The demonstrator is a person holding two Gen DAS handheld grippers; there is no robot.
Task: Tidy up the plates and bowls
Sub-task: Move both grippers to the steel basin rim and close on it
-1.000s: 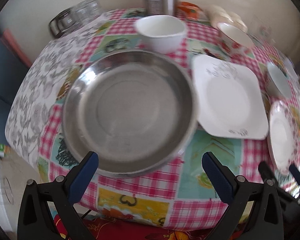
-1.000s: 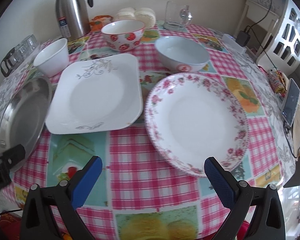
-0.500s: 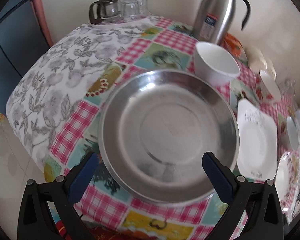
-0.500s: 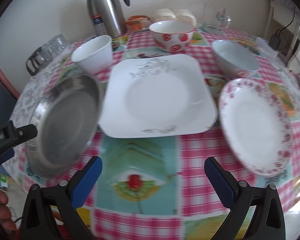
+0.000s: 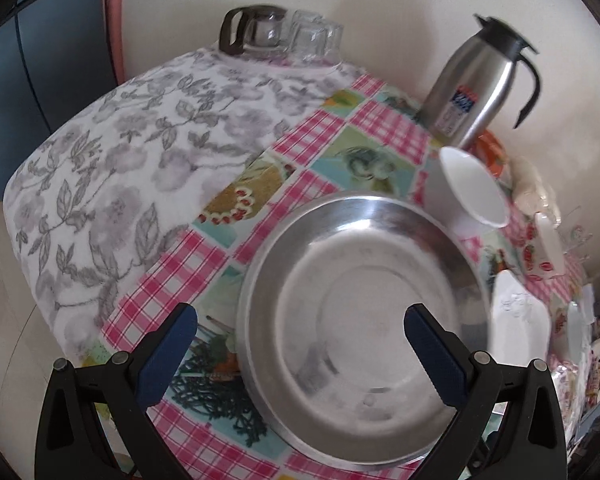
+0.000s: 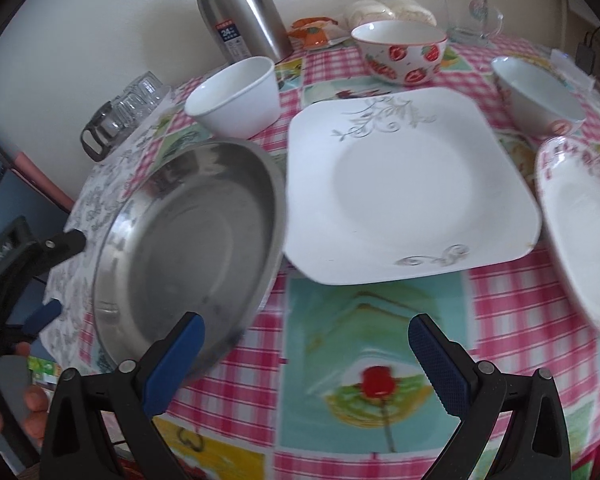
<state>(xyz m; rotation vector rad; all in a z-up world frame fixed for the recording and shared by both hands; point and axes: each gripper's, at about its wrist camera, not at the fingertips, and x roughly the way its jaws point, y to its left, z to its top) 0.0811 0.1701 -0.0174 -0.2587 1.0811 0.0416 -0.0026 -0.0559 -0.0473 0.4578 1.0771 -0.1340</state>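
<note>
A round steel pan (image 5: 364, 328) (image 6: 188, 240) lies near the table's left front edge. My left gripper (image 5: 302, 350) is open, its blue pads spread wide, and the pan's near rim sits between them untouched. From the right wrist, the left gripper (image 6: 56, 278) hovers just off the pan's left rim. My right gripper (image 6: 306, 360) is open and empty above the tablecloth, its left pad over the pan's near edge. A white square plate (image 6: 404, 192) lies right of the pan, and a floral round plate (image 6: 584, 232) further right. Behind stand a white bowl (image 6: 236, 96), a strawberry bowl (image 6: 400, 52) and a pale blue bowl (image 6: 536, 96).
A steel thermos jug (image 6: 244, 12) (image 5: 476, 88) stands at the back by the wall. Glass cups and a glass pot (image 5: 284, 36) sit at the far left corner on a grey floral cloth (image 5: 120, 168). A glass mug (image 6: 472, 16) is at the back right. A hand (image 6: 32, 400) shows lower left.
The left gripper's view has swung left, so the pan now sits right of centre. The right gripper has shifted left, from the floral plate towards the pan and square plate.
</note>
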